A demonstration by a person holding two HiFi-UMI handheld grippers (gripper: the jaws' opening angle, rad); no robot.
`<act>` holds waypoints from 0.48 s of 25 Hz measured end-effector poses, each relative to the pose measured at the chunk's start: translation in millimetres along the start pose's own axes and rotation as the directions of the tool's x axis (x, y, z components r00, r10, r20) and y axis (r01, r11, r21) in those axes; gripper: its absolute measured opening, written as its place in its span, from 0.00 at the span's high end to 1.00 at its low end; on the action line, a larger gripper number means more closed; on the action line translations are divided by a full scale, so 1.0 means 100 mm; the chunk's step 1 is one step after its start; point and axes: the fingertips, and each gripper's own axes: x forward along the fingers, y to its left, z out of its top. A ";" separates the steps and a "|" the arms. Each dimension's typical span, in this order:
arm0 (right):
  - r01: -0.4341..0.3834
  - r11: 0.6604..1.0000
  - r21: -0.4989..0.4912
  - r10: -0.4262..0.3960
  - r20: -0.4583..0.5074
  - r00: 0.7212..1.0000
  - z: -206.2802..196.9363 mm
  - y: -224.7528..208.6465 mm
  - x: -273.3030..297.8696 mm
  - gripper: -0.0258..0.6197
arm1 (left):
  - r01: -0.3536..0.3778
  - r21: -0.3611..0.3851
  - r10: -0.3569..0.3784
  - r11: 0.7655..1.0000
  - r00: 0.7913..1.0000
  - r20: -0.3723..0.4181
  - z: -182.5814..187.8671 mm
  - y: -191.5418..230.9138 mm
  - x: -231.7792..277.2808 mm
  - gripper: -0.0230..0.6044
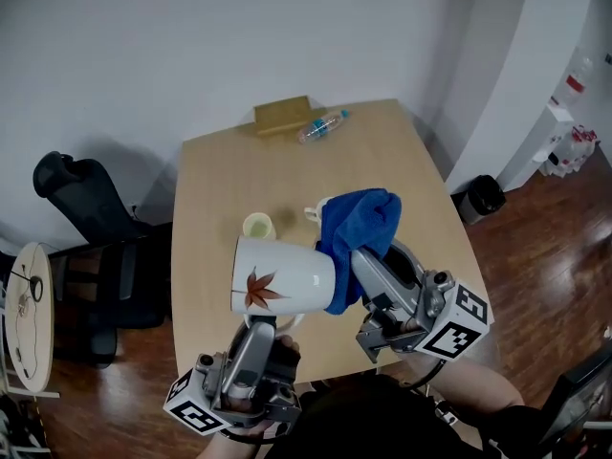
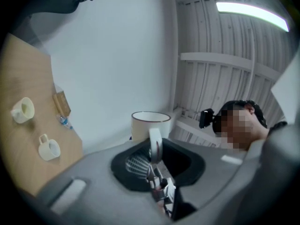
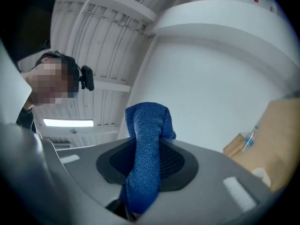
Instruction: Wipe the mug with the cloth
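Observation:
A white mug (image 1: pixel 282 275) with a red leaf print lies on its side in the air above the wooden table (image 1: pixel 210 180). My left gripper (image 1: pixel 260 325) is shut on its handle from below. In the left gripper view the handle (image 2: pixel 155 143) stands between the jaws, with the mug (image 2: pixel 150 124) beyond. The blue cloth (image 1: pixel 359 232) is bunched in my right gripper (image 1: pixel 368 264), which is shut on it, and it rests against the mug's right end. In the right gripper view the cloth (image 3: pixel 145 149) rises from between the jaws.
On the table behind the mug stand a pale green cup (image 1: pixel 258 226) and a small white cup (image 1: pixel 313 213), partly hidden by the cloth. A plastic bottle (image 1: pixel 322 125) and a wooden block (image 1: pixel 283 115) lie at the far edge. A black office chair (image 1: pixel 81 218) stands at the left.

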 end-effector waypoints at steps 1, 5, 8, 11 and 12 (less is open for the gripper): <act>0.009 0.999 0.052 -0.008 -0.007 1.000 -0.06 -0.06 0.00 0.78 | 0.002 0.003 -0.002 1.000 1.000 0.001 0.00 -0.01 0.01 0.87; 0.039 0.968 0.248 -0.019 -0.080 0.997 -0.46 -0.16 0.00 0.78 | -0.023 0.068 0.024 0.997 1.000 -0.014 0.01 0.03 0.03 0.87; 0.054 0.936 0.348 -0.005 -0.139 0.990 -0.76 -0.10 -0.06 0.78 | -0.086 0.168 0.089 0.982 0.996 -0.015 0.04 0.15 -0.02 0.87; 0.039 0.933 0.357 0.026 -0.176 0.984 -0.87 -0.01 -0.17 0.78 | -0.167 0.271 0.177 0.948 0.984 -0.011 0.04 0.31 -0.14 0.87; 0.032 0.936 0.351 0.033 -0.180 0.983 -0.87 0.01 -0.19 0.78 | -0.187 0.295 0.200 0.937 0.980 -0.014 0.04 0.36 -0.18 0.87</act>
